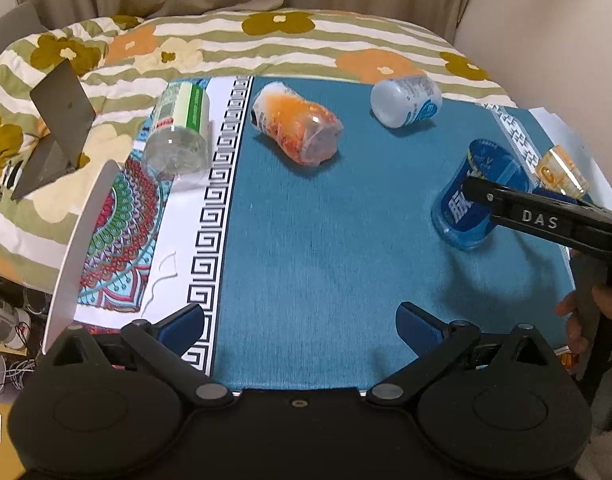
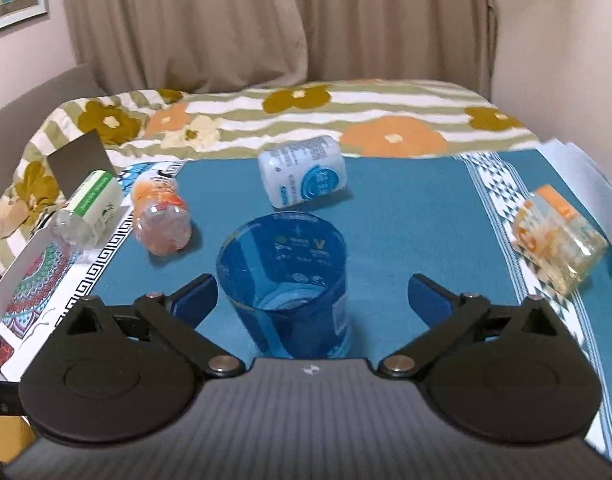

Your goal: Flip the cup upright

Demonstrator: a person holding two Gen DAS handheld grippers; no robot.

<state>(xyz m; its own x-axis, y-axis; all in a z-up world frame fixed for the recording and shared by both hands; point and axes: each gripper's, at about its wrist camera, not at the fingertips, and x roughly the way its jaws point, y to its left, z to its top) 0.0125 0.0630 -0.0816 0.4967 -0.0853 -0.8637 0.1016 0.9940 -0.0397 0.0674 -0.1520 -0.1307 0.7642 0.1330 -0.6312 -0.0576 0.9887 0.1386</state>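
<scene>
A: Blue cup (image 2: 284, 288), see-through plastic, pale print on its wall. Pose?

B: Upright, mouth up, base on the teal cloth (image 2: 385, 232). Inside visible down to the bottom from the right wrist view.

A: Left wrist view?

B: Same blue cup (image 1: 471, 200), far right side of the cloth, leaning-looking near the picture's edge; white lettering shows on its lower wall.
</scene>
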